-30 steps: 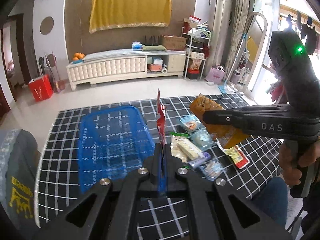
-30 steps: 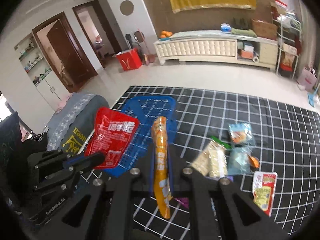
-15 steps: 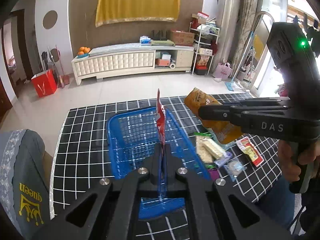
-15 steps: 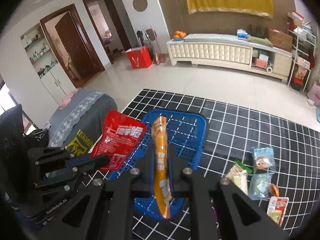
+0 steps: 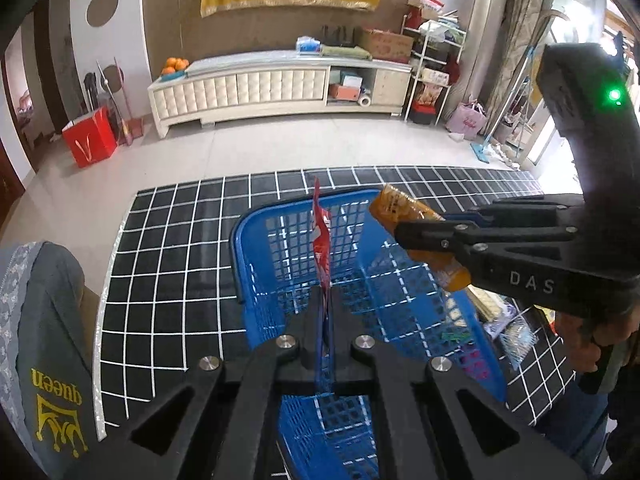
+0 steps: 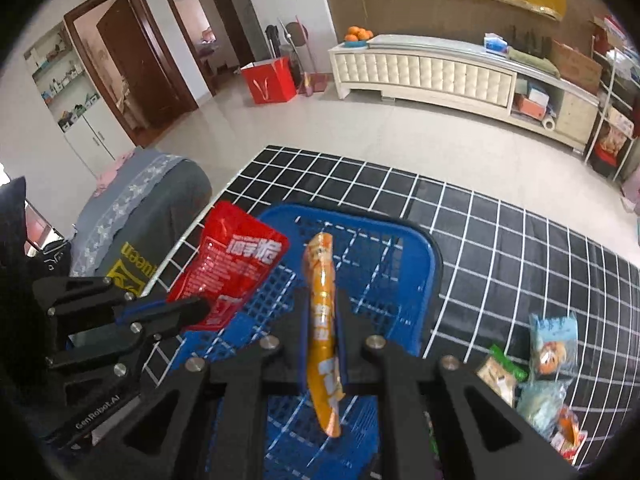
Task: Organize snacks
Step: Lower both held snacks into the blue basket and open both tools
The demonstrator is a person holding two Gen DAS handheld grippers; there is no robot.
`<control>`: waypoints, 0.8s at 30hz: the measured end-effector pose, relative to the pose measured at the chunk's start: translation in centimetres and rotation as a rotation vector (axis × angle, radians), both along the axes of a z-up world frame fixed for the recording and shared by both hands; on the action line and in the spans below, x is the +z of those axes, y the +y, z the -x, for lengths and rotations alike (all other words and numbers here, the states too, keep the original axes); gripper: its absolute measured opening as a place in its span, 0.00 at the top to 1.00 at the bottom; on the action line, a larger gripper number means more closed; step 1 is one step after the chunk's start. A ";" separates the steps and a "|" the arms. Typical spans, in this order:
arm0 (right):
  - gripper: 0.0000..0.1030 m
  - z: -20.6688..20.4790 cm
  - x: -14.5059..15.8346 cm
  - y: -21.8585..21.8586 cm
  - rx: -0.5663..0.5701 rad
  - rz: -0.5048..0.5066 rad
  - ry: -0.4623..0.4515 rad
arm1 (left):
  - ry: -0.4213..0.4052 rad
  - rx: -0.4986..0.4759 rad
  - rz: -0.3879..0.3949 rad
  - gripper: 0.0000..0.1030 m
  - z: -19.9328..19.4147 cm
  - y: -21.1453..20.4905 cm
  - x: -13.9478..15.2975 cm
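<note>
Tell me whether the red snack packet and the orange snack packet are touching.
Apart. The right wrist view shows blue basket mesh between the red snack packet and the orange snack packet, each clamped in its own hand-held gripper.

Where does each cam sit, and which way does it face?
Left wrist: on the left gripper, looking along its fingers at the blue basket; holds the red packet; right gripper and the person's hand show.
Right wrist: on the right gripper, facing the same basket; holds the orange packet; left gripper shows.
Shared: basket, both packets, checked mat, white cabinet.
</note>
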State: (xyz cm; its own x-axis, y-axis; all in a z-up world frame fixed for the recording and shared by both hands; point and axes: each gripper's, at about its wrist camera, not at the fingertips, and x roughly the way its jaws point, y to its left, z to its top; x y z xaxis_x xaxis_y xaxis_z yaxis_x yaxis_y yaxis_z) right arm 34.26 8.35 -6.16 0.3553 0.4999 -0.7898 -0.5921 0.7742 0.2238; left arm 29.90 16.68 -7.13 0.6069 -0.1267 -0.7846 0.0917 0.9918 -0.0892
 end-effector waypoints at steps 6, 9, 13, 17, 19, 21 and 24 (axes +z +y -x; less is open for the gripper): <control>0.79 -0.1 -0.7 1.1 0.016 0.070 -0.058 | 0.015 0.030 -0.019 0.96 -1.0 0.7 -1.3; 0.60 0.0 -0.8 1.2 -0.009 0.111 -0.088 | 0.017 0.047 0.001 0.70 -0.9 1.0 -1.5; 0.43 0.9 -0.4 0.7 -0.012 0.128 -0.122 | 0.014 0.057 0.022 0.64 -0.2 1.0 -1.1; 0.24 2.3 1.1 -0.4 -0.050 0.133 -0.180 | -0.012 0.056 0.009 0.60 1.3 0.5 0.0; 0.21 3.1 2.0 -1.2 -0.063 0.111 -0.179 | -0.026 0.057 -0.004 0.58 2.1 0.0 0.8; 0.19 3.8 2.7 -1.9 -0.076 0.105 -0.178 | -0.041 0.055 -0.015 0.54 3.0 -0.6 1.6; 0.18 5.4 4.0 -3.2 -0.092 0.099 -0.188 | -0.074 0.051 -0.034 0.43 4.4 -1.5 3.0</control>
